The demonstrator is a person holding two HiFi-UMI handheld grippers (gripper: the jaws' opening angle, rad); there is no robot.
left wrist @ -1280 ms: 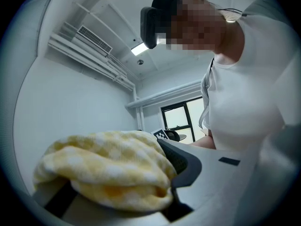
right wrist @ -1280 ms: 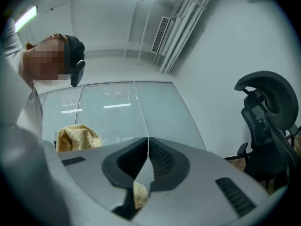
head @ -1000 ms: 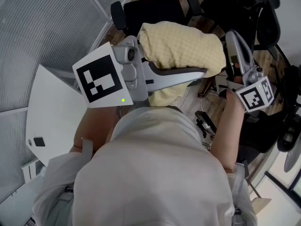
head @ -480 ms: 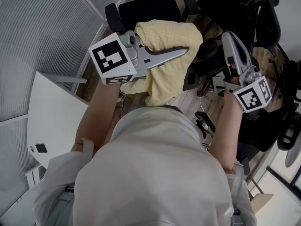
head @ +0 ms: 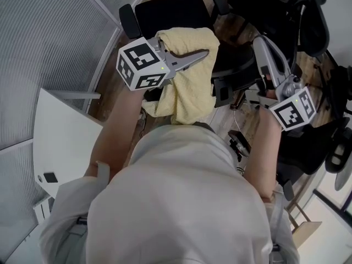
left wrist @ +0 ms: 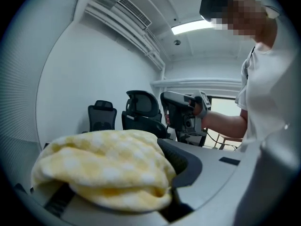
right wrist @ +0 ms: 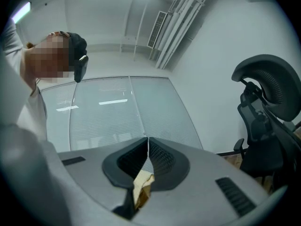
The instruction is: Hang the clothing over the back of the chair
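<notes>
Left gripper: jaws narrow, clamped on the yellow garment, which bulges between them and hangs below. It is not yet on the chair just beyond the jaws; draping remains. Right gripper: jaws together, with an unidentified yellowish scrap at their root. We count one garment, two grippers and at least three chairs.

Under you lay a wooden floor — a black office chair stood on it just ahead, with more black chairs to your right. At your left stood a white table — a small dark object lay on it.
</notes>
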